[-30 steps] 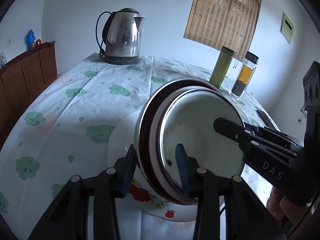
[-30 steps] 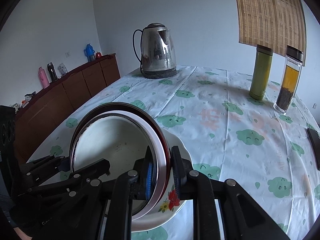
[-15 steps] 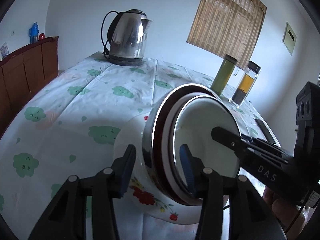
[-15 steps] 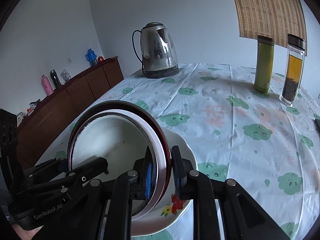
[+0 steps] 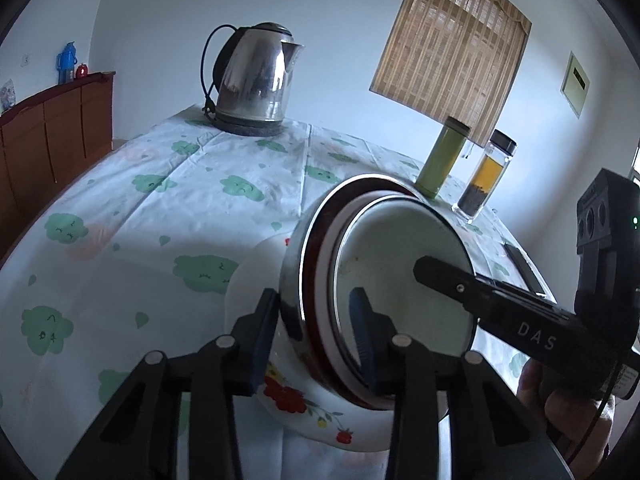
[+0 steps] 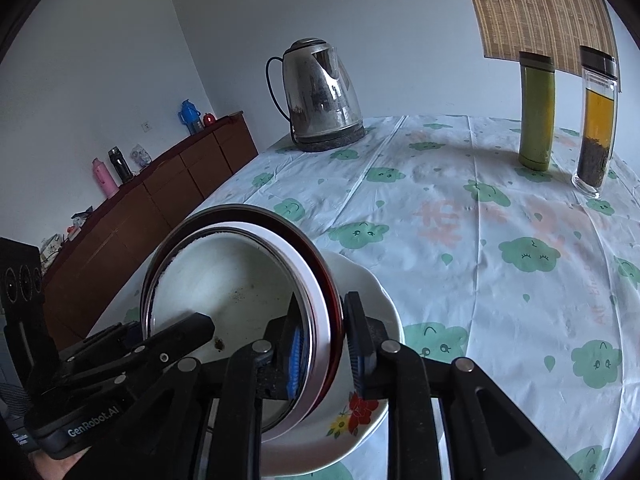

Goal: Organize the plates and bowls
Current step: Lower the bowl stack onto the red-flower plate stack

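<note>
White plate (image 5: 320,424) with red flowers, red-banded steel bowl (image 5: 384,292), tablecloth (image 6: 460,224) with green clouds.

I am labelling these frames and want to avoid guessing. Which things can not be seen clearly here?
- Floral plate: left wrist view, its middle hidden behind the stacked bowls.
- Bowl count: both views, only nested rims show.
- Dark flat object: cut off by the right hand-held gripper.
- Sideboard items: too small.

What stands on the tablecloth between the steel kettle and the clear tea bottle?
A green cylindrical flask stands between the steel kettle and the clear tea bottle, clearest in the right wrist view.
</note>
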Available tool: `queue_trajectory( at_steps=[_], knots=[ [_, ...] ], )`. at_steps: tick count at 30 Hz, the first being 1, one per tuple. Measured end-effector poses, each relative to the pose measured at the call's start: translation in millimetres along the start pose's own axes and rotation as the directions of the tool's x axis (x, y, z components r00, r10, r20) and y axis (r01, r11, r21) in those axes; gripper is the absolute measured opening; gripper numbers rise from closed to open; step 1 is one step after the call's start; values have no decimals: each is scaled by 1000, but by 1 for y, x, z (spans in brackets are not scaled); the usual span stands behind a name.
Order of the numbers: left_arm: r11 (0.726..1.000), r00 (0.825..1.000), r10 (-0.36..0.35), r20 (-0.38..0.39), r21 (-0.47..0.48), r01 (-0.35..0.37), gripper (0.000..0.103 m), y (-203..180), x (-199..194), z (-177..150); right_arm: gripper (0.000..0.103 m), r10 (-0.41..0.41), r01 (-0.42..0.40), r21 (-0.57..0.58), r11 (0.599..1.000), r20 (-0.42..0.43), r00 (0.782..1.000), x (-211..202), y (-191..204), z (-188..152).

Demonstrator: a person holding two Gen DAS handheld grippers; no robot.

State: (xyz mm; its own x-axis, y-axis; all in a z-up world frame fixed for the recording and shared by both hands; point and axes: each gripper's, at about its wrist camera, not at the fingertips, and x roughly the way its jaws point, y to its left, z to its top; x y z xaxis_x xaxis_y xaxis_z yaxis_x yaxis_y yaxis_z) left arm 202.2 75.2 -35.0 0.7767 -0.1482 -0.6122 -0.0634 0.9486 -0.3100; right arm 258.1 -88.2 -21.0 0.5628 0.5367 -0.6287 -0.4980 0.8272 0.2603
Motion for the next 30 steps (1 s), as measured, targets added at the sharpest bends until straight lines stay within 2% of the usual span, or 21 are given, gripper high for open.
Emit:
queue_trajectory(
  at_steps=[5,11,14,17,22,26,29,30],
  knots=[
    [999,999,-30,-17,-39,29,31,6,4,2,28,91,-90,73,993,-14,996,-2,-9,-2],
    [992,995,-85,-55,-100,80,28,13,13,4,32,158,-155,143,978,-7,987,-8,-19,-3],
    [984,988,-128,-81,-134,117,28,11,18,4,31,103,-100,132,986,-17,995,-10,-16,-2],
    [985,987,-125,-102,-130,111,28,6,17,1,27,28,-27,100,995,-16,999,-14,-11,2],
    [989,987,-95,-126,-121,80,28,2,6,-3,27,13,-9,70,998,-69,998,-18,-4,4],
    [992,988,-85,-129,-108,71,28,1,13,-2,26,-55,56,8,998,-57,997,-11,2,3],
    [993,987,-84,-136,-96,71,29,0,19,-1,26,-69,68,-10,998,-21,997,-5,3,4],
    [993,987,-89,-137,-96,76,33,0,20,0,26,-69,69,-8,998,-25,997,-2,2,4]
  ],
)
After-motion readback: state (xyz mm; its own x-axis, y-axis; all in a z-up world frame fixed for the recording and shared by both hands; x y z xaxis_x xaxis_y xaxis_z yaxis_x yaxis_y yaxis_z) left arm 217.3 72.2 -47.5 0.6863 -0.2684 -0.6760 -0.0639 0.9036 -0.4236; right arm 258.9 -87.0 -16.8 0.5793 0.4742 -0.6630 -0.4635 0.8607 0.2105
